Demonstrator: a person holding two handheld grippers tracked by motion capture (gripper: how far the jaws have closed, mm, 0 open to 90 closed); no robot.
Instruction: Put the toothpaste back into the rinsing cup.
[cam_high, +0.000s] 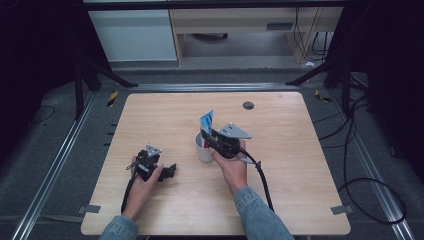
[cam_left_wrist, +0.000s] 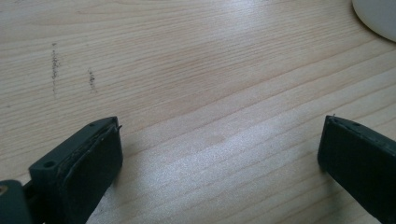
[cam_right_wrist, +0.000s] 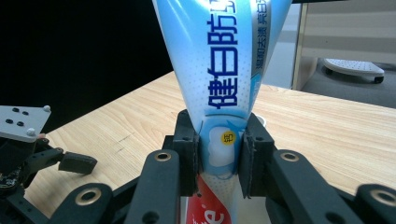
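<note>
Centrally, right gripper (cam_right_wrist: 219, 154) clamps toothpaste tube (cam_right_wrist: 219, 70) above cup (cam_high: 202, 147).

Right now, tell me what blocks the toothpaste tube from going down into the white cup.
Nothing visible does. The right hand-held gripper clamps the toothpaste tube upright at the white cup, lower end at its mouth.

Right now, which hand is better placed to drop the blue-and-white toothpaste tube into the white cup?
The right. The right gripper is already shut on the blue-and-white toothpaste tube, holding it upright just above the white cup. The left gripper rests open on the wooden table, off to the cup's side, holding nothing.
</note>
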